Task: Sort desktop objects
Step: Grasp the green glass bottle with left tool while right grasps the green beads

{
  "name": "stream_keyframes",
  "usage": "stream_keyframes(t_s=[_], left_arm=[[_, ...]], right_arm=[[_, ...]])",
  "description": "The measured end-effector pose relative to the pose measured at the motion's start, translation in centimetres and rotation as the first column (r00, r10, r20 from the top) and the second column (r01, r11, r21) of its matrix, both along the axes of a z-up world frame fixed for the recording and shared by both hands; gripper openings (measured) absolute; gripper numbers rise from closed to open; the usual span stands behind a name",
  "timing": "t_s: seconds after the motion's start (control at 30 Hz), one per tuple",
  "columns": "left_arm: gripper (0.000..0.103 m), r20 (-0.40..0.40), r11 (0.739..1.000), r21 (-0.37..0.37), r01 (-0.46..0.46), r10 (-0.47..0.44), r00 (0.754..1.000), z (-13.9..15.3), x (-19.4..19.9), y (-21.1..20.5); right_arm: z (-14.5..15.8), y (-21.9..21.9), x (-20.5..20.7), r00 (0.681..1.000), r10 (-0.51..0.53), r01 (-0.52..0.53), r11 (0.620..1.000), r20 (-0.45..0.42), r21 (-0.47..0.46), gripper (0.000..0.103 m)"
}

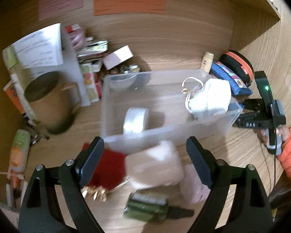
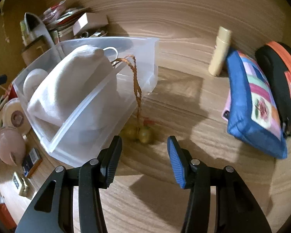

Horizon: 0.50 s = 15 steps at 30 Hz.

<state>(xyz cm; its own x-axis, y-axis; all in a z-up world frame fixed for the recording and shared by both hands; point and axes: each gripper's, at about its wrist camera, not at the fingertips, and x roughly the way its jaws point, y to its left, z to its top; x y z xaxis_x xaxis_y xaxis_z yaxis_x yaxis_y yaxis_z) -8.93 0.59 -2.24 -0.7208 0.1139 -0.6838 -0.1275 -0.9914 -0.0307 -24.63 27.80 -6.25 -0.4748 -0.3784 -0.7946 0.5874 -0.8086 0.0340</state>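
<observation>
Left hand-held gripper point(image 1: 145, 161): hanging with jaws spread wide and gripping nothing; a blurred pale pink soft object point(image 1: 155, 167) is lying between the fingers, apparently untouched, so I judge it is either just let go or about to be taken.
Near bench point(image 1: 213, 151): a dark red cloth point(image 1: 106, 167), a green ridged bottle point(image 1: 145, 207) and gold foil scraps are lying loose, seemingly waiting to be sorted.
Right hand-held gripper point(image 2: 143, 155): standing partly open and empty, pointing down at two golden balls point(image 2: 139, 134) on an orange braided cord point(image 2: 137, 89).
Clear plastic bin point(image 1: 164, 134): sitting mid-bench as the likely collecting place; a white tape roll point(image 1: 135, 120) is standing inside, and a white fabric pouch point(image 1: 209, 99) is slumping over its right rim, its cord trailing outside.
Far right: a blue patchwork pouch point(image 2: 256, 104), a black round case with orange rim point(image 2: 281, 81) and a cream tube point(image 2: 220, 52) are leaning together, well apart from the bin.
</observation>
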Motion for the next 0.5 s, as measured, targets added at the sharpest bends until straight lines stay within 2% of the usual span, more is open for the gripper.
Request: stream_keyframes(t_s=[0.33,0.47,0.5], left_arm=[[0.088,0.038,0.997,-0.016,-0.081,0.082,0.996,-2.4,3.2,-3.0],[0.088,0.056,0.994,0.004,-0.108,0.107,0.993,-3.2,3.7,-4.0],[0.088,0.059,0.993,0.012,-0.113,0.113,0.992,-3.4,3.9,-4.2]], right_arm=[[-0.4,-1.1,-0.4,0.998,0.032,-0.03,0.998,-0.047,0.047,0.044],[-0.4,-1.6,0.0,0.996,0.076,-0.073,0.996,-0.053,0.046,0.024],[-0.3,-1.8,0.2,0.995,0.073,-0.069,0.996,-0.068,0.061,0.024]])
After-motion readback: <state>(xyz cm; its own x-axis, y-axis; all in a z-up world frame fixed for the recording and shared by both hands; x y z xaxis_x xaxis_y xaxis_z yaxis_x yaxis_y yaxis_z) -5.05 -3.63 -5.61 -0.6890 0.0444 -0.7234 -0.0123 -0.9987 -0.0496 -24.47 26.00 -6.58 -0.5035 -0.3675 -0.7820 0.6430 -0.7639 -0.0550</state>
